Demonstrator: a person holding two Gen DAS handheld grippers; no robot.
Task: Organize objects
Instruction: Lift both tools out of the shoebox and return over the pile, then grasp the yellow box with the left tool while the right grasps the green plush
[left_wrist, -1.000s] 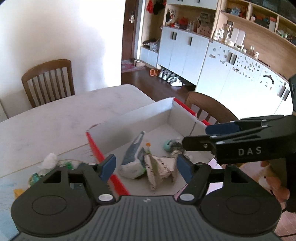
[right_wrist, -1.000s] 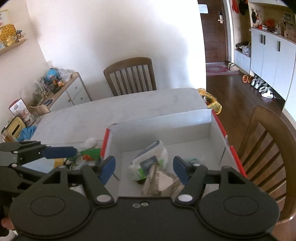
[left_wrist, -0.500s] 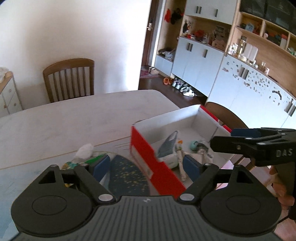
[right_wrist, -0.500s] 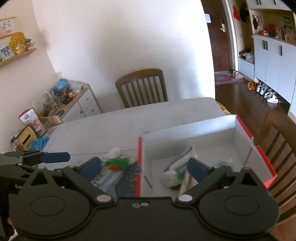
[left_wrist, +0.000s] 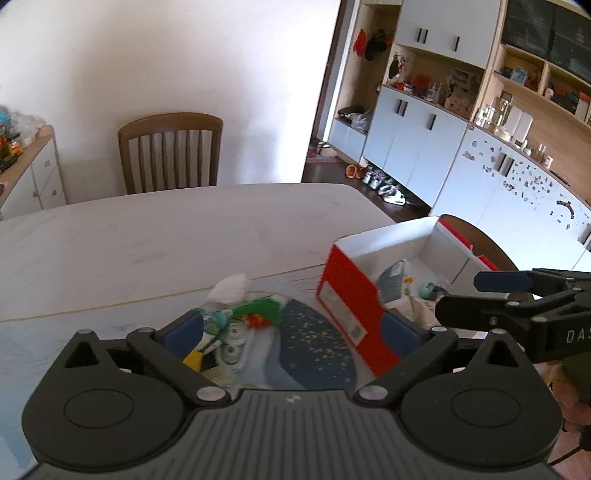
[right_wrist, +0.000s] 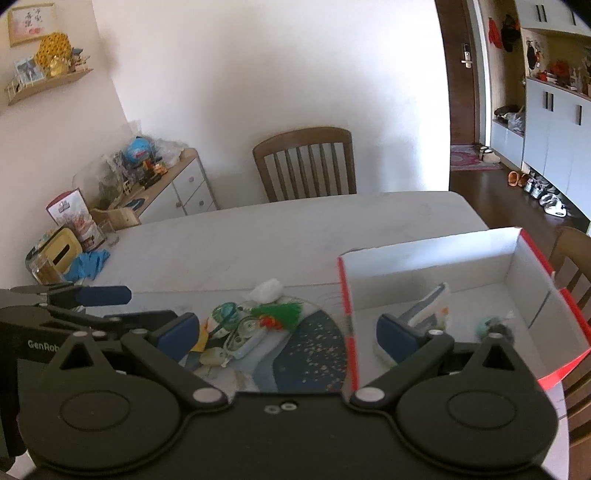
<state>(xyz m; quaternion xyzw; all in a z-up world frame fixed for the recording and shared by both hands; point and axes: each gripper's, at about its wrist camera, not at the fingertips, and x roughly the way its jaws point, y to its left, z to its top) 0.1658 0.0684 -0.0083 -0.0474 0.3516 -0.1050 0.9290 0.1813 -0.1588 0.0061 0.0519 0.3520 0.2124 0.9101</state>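
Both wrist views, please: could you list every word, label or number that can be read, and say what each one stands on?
"DAS", cut off by the picture's edge: black body of the right claw, left wrist view.
"GenRob", cut off by the right claw's own body: black body of the left claw, right wrist view.
White label on the red cardboard box: too blurred.
Framed picture with characters on the wall: unreadable.

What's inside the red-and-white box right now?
The box holds a grey-and-white packet leaning near its left end and a small teal item to its right. The right gripper's finger hides the near floor.
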